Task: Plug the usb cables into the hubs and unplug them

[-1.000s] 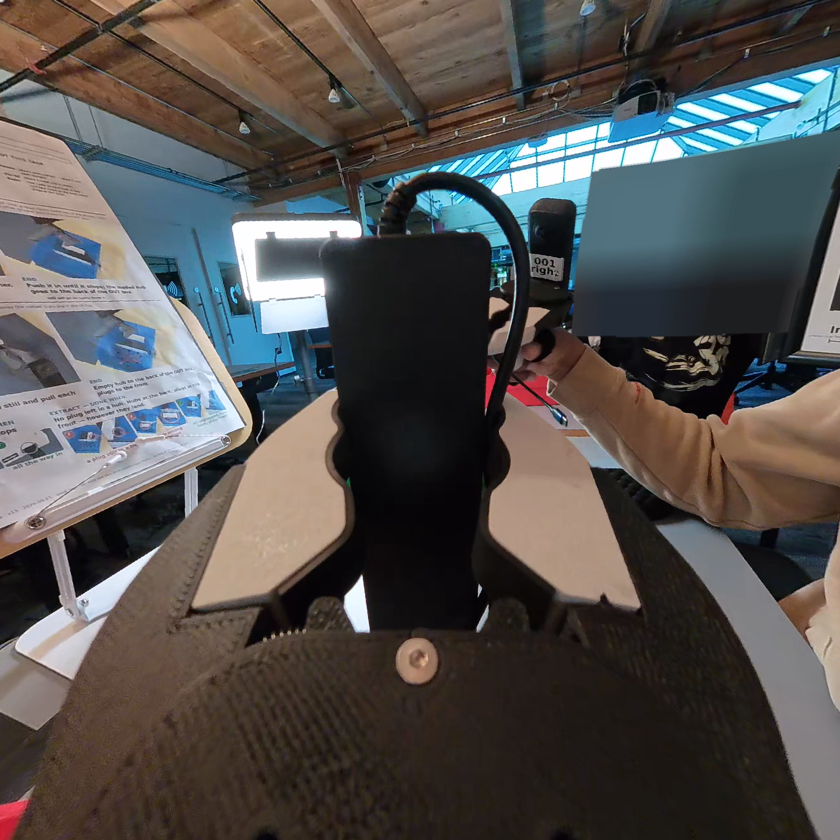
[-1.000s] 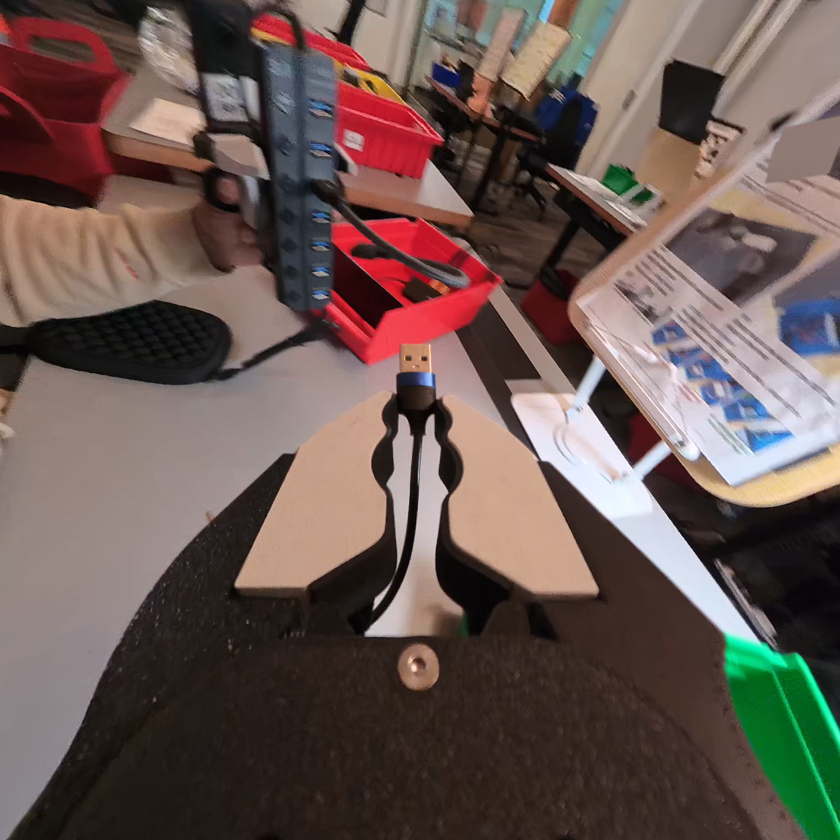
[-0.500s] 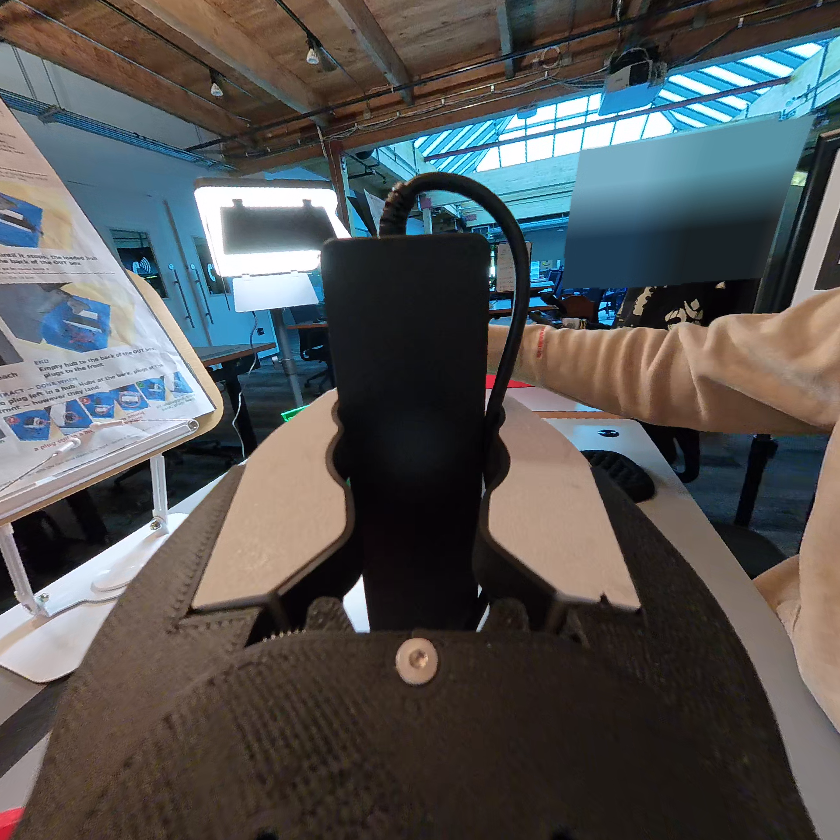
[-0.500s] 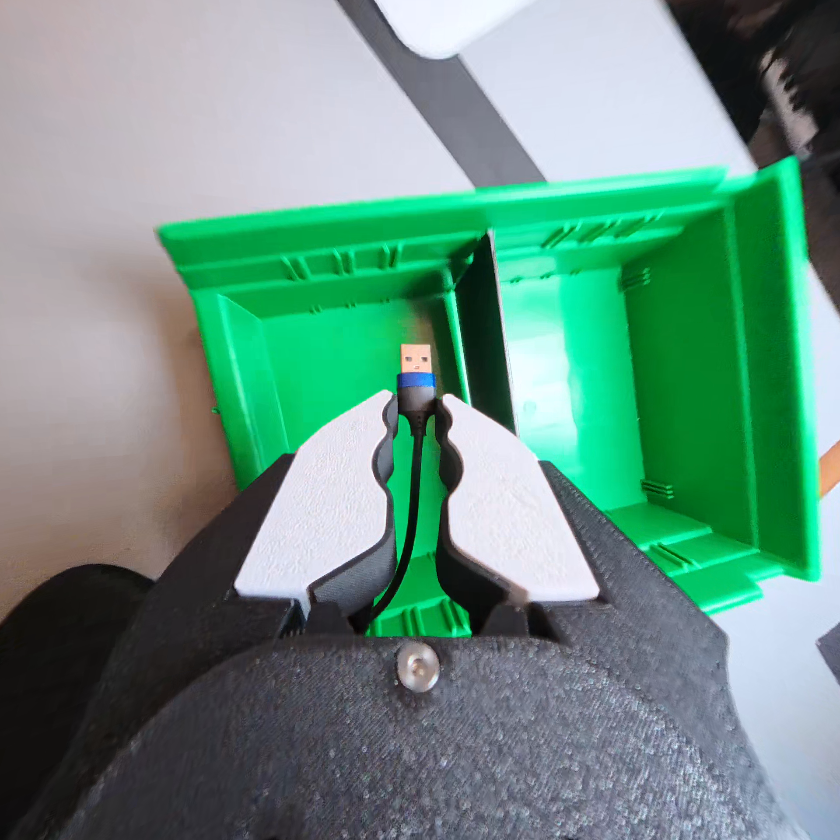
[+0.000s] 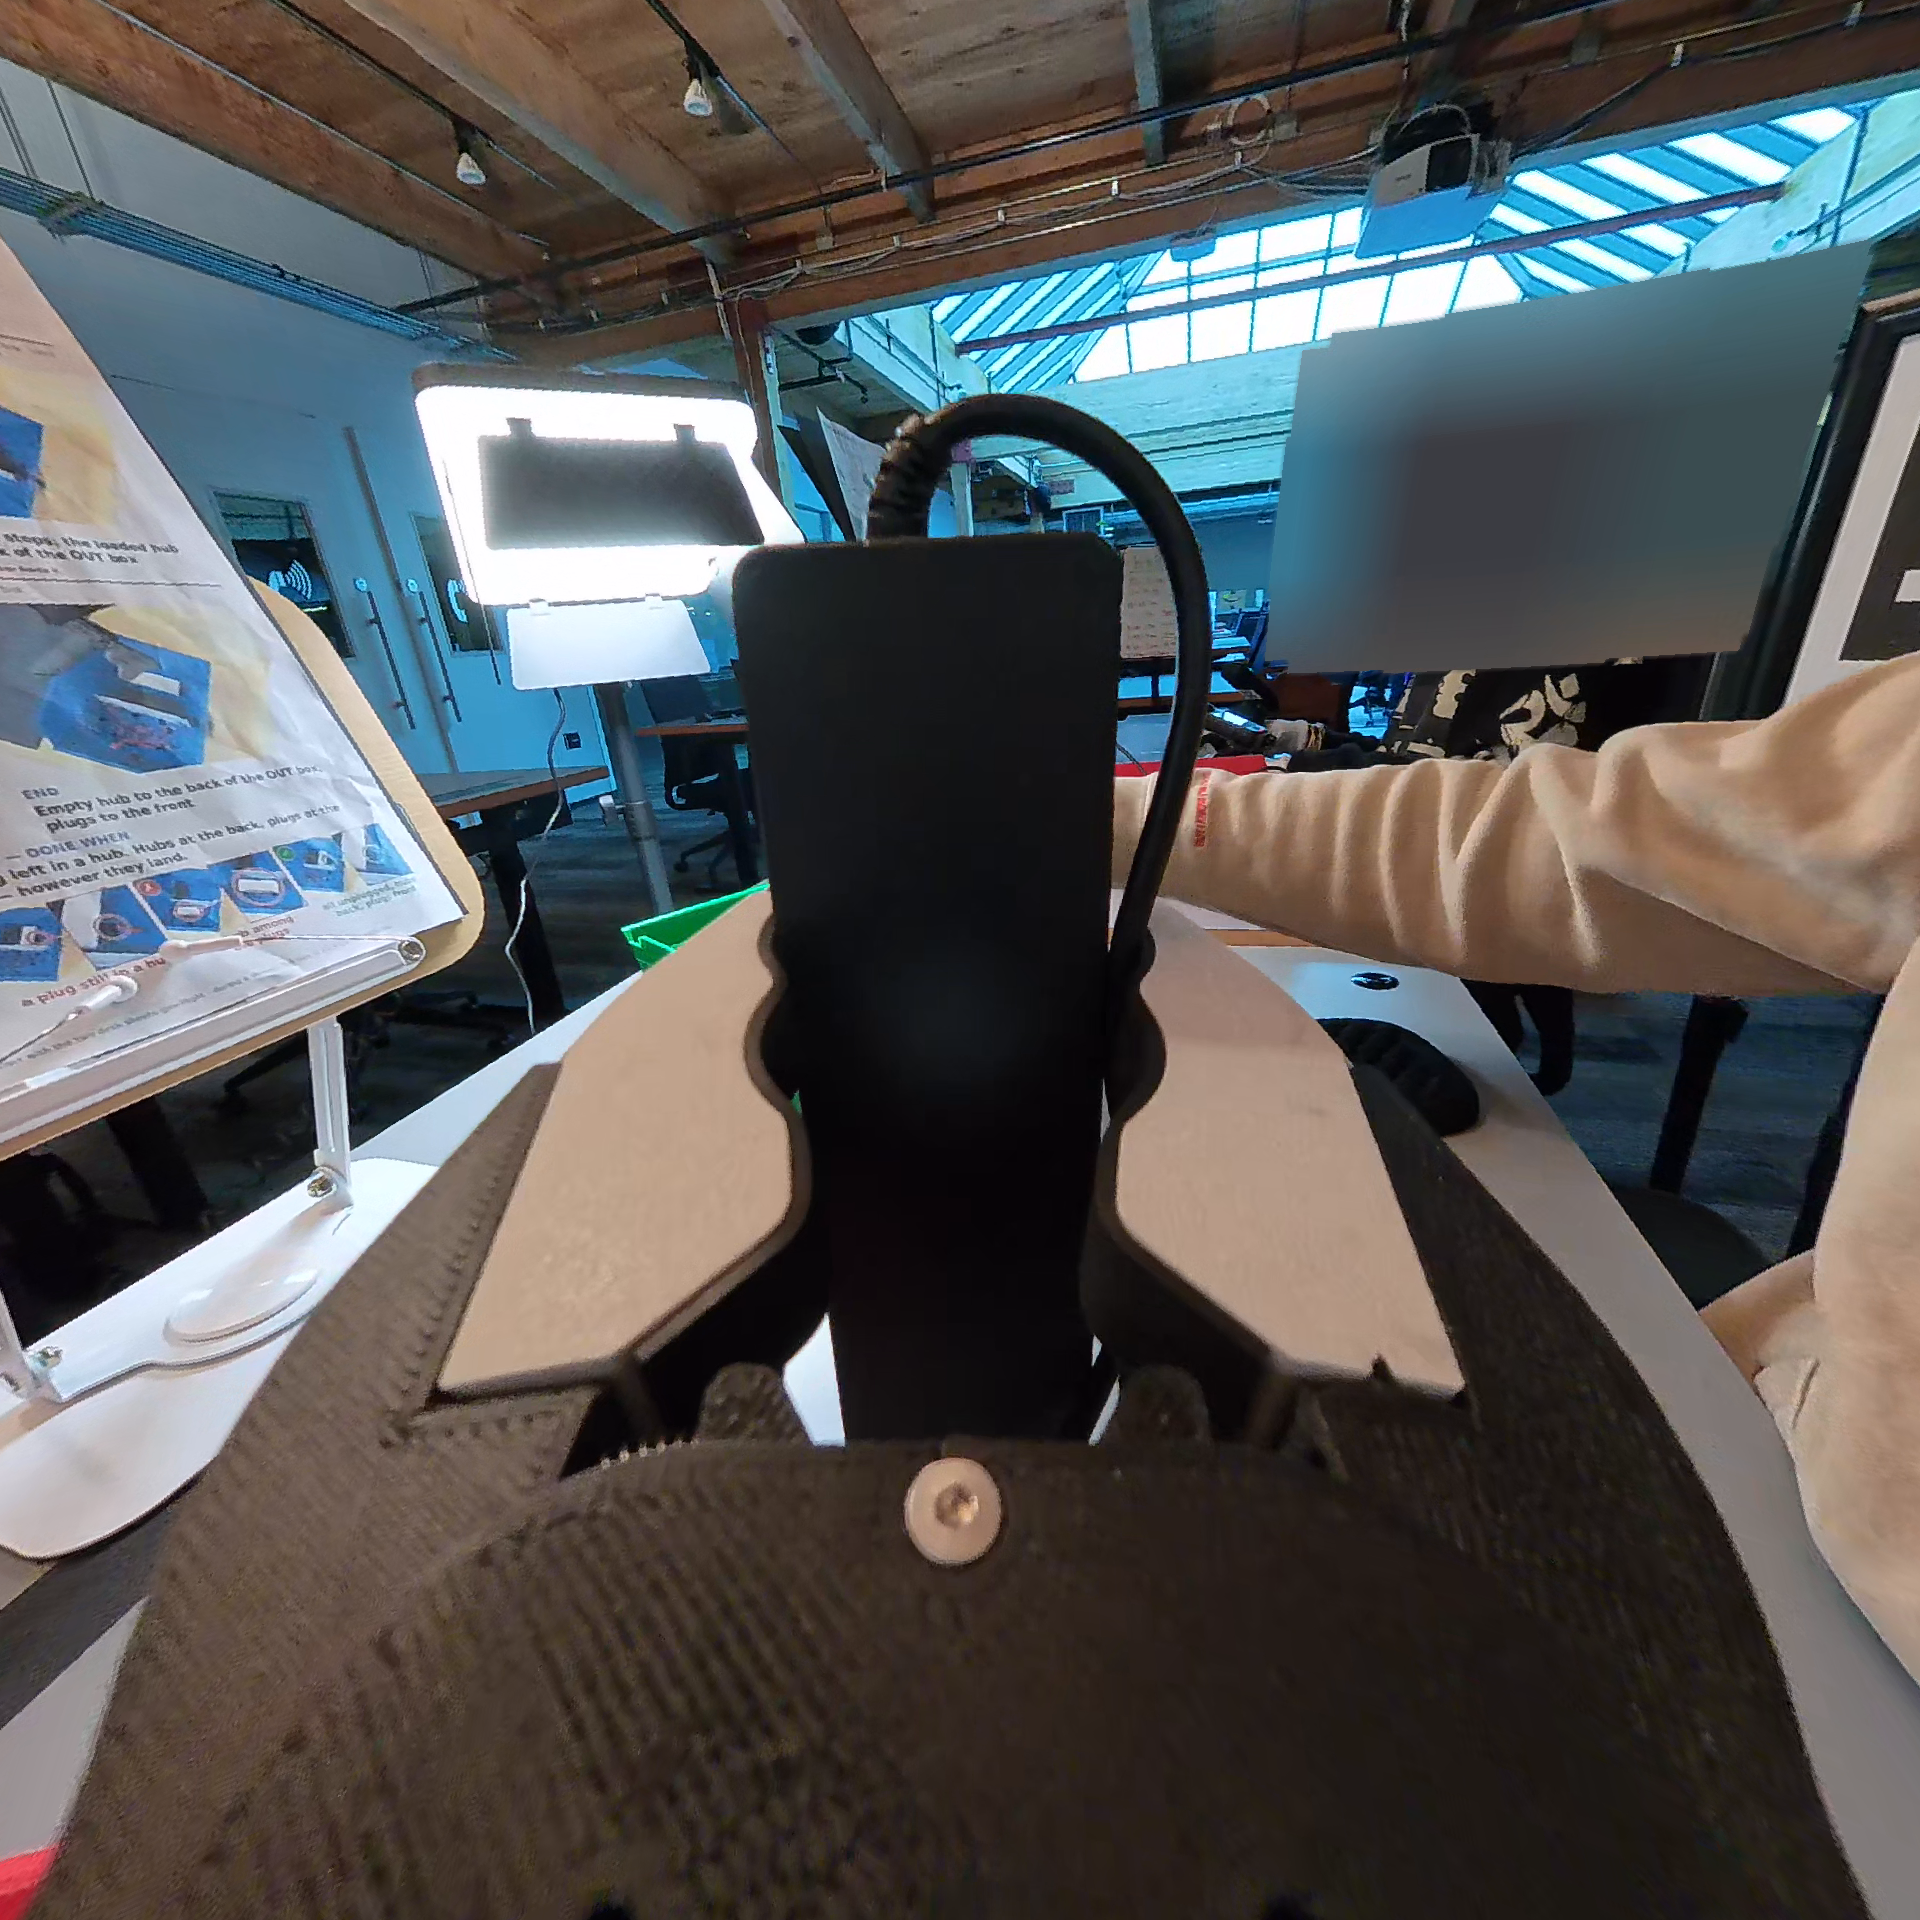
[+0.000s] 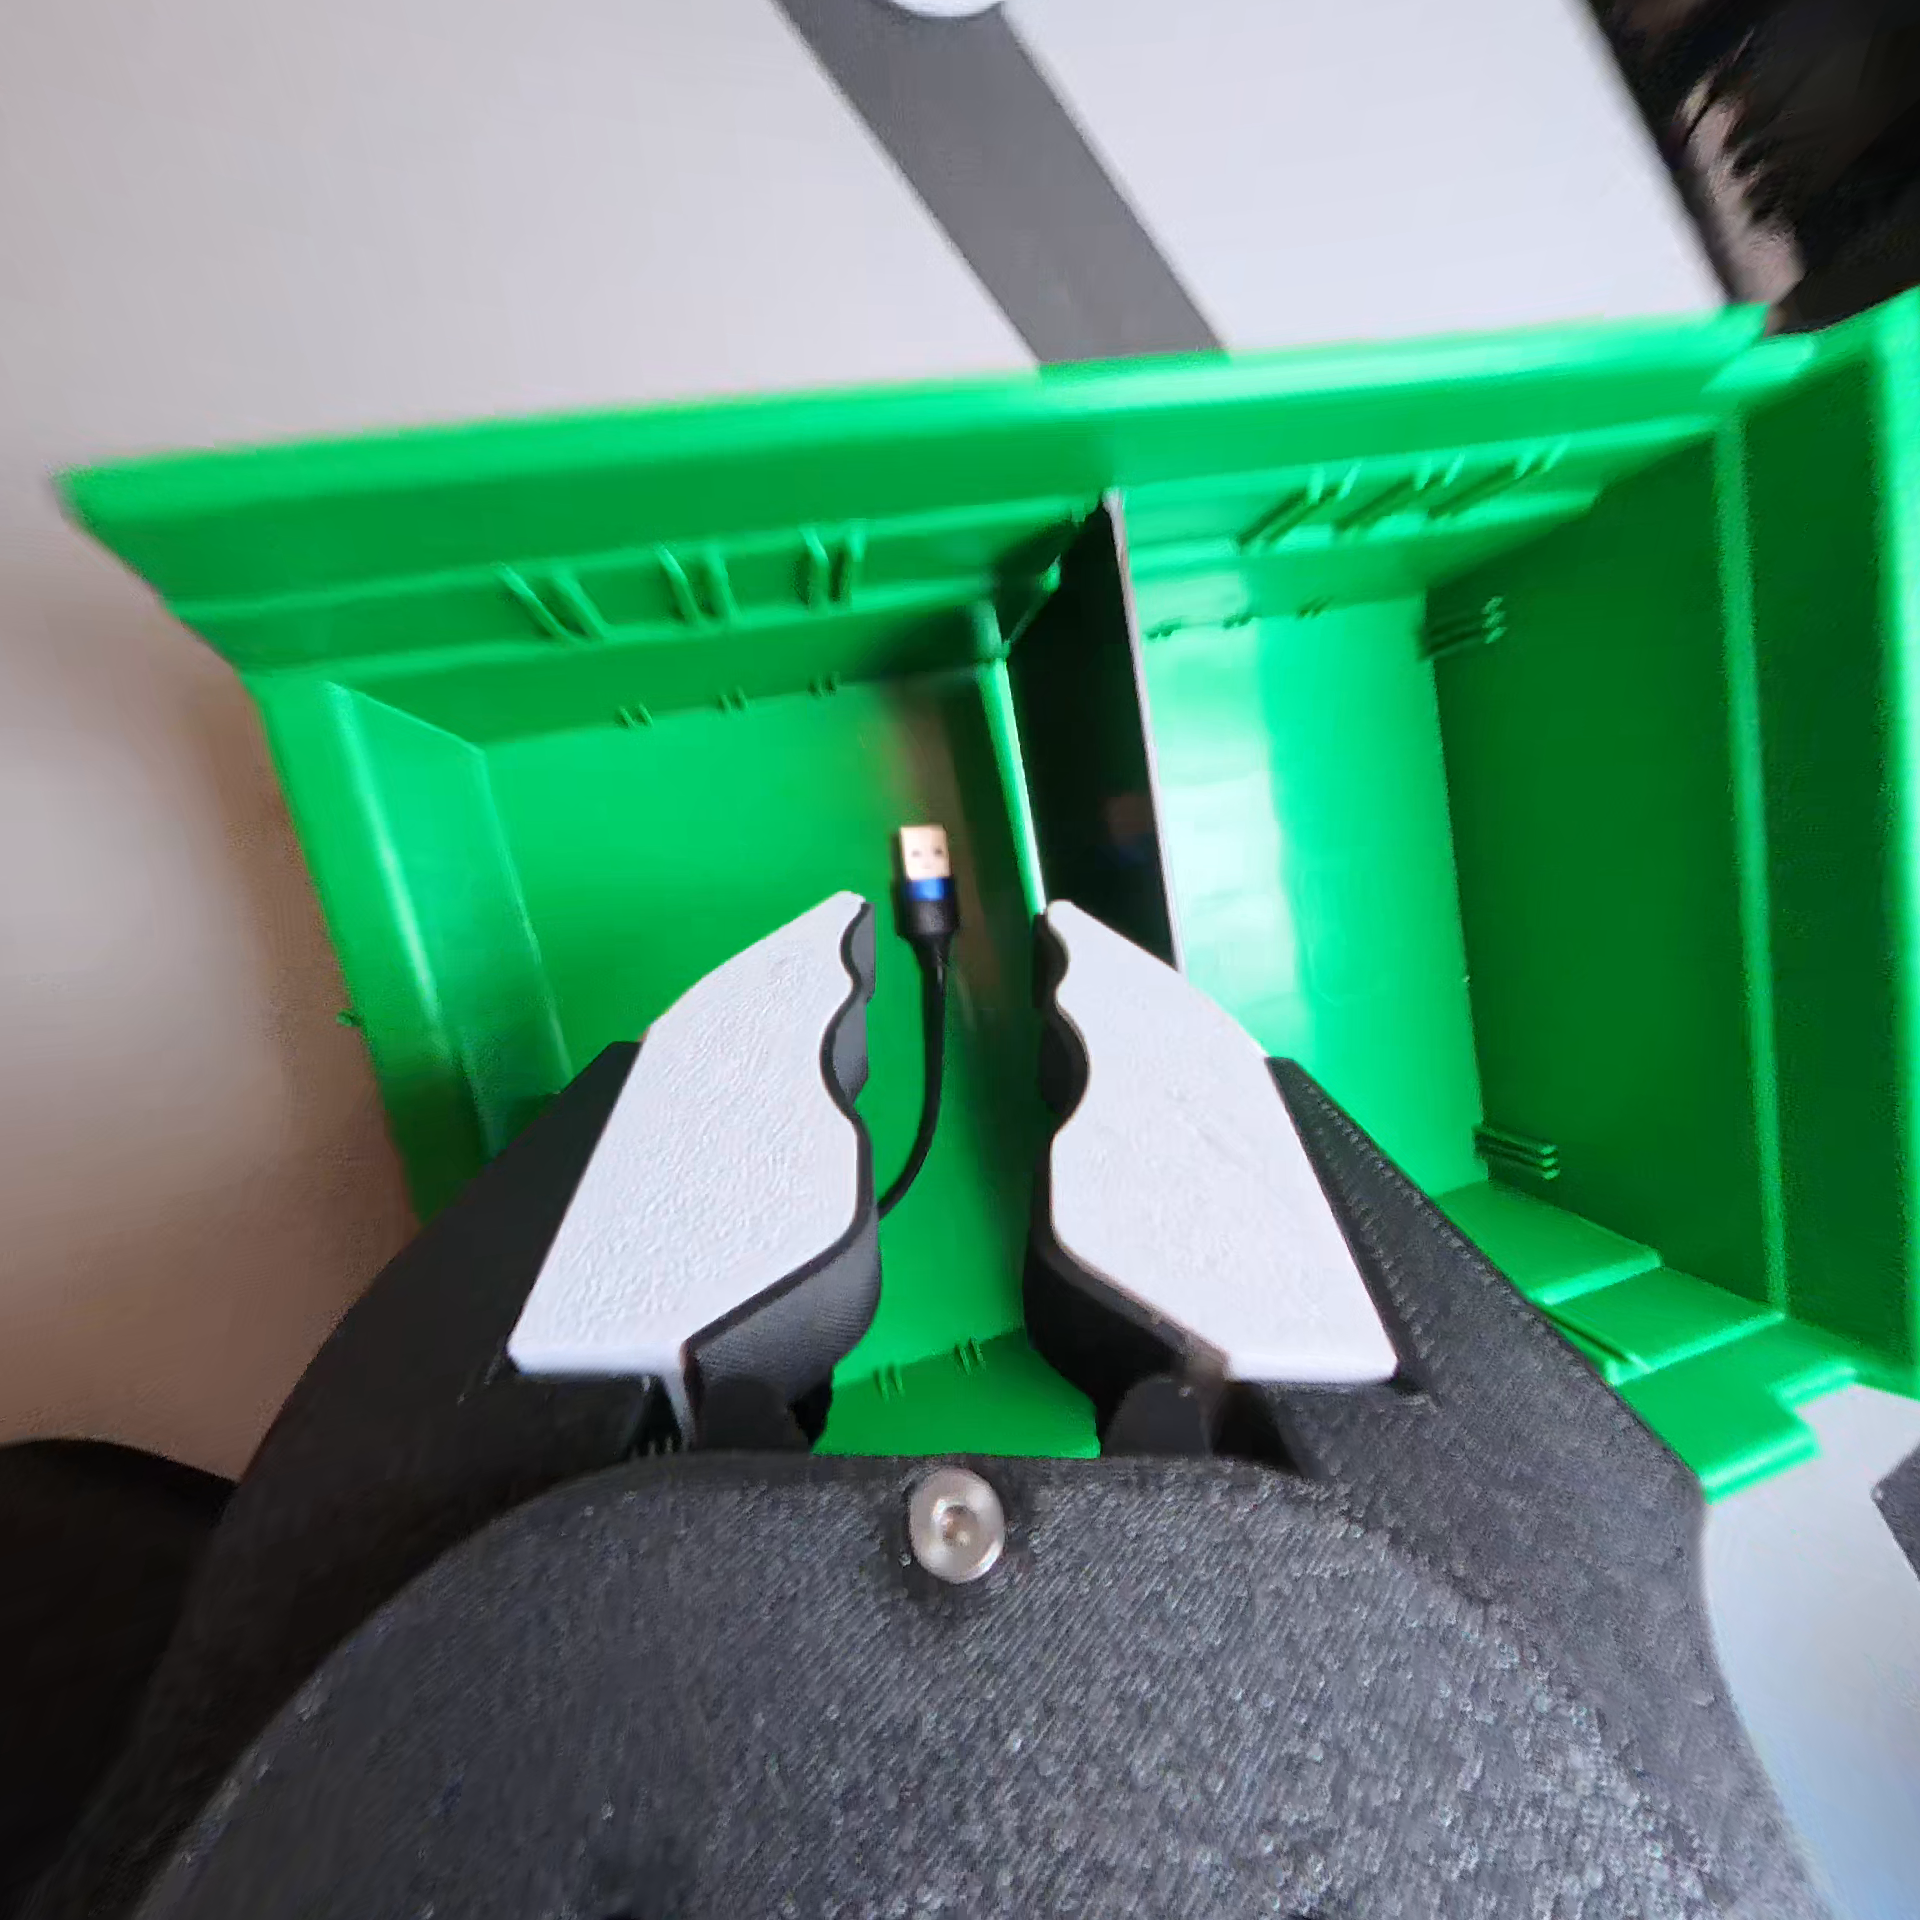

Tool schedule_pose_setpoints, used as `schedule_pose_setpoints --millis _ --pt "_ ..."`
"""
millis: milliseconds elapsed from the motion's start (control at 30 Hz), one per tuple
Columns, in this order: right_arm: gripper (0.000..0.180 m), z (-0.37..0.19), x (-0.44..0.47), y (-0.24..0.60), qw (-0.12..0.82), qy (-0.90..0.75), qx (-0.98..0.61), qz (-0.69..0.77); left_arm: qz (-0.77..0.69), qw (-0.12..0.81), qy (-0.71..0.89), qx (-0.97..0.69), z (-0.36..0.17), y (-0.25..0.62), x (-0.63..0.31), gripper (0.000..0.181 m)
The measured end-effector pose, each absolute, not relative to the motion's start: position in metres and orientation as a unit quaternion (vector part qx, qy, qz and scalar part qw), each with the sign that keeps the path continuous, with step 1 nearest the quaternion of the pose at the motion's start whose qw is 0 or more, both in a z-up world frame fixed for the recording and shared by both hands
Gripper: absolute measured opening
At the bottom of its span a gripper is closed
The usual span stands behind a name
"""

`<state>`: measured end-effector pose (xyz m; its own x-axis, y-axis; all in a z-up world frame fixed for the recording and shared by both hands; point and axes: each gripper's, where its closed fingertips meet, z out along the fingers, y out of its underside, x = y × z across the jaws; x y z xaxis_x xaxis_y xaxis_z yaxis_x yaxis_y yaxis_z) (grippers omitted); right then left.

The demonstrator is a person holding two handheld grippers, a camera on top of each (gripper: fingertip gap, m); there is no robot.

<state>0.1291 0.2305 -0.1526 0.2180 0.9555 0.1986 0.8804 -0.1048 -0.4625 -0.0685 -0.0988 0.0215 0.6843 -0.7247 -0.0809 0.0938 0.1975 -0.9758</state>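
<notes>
Your left gripper [image 5: 951,997] has its two fingers clamped on one black USB hub [image 5: 920,831], held upright, its single cable [image 5: 1169,665] looping over at 1 o'clock. Your right gripper [image 6: 954,920] has its fingers spread apart; one blue-collared USB plug [image 6: 927,883] lies loose between them, at 12 o'clock, in the left of two compartments of the green bin [image 6: 727,436].

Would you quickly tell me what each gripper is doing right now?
Left gripper: shut on the black hub.
Right gripper: open, holding nothing; the USB cable hangs between its fingers over the green bin.
</notes>
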Motion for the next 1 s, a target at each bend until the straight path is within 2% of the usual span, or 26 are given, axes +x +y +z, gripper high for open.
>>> schedule_pose_setpoints --millis 167,400,500,633,967,1000 --pt "0.033 -0.083 0.083 0.173 0.372 -0.619 -0.659 0.208 -0.295 0.716 0.281 -0.567 0.018 -0.097 -0.064 0.059" --pt "0.035 -0.002 0.028 -0.003 0.452 -0.648 -0.462 0.403 -0.303 0.702 0.289 -0.576 0.005 -0.092 -0.053 0.059" --pt "0.041 -0.006 0.01 -0.048 0.445 -0.678 -0.431 0.396 -0.305 0.69 0.302 -0.582 -0.006 -0.089 -0.042 0.06" --pt "0.042 -0.029 -0.012 -0.067 0.412 -0.715 -0.436 0.359 -0.295 0.671 0.331 -0.594 -0.024 -0.087 -0.025 0.061" --pt "0.027 -0.066 -0.027 -0.084 0.346 -0.774 -0.425 0.318 -0.27 0.643 0.379 -0.608 -0.048 -0.086 -0.003 0.059" --pt "0.021 -0.066 -0.028 -0.084 0.346 -0.773 -0.424 0.321 -0.27 0.644 0.381 -0.607 -0.048 -0.087 -0.002 0.059"
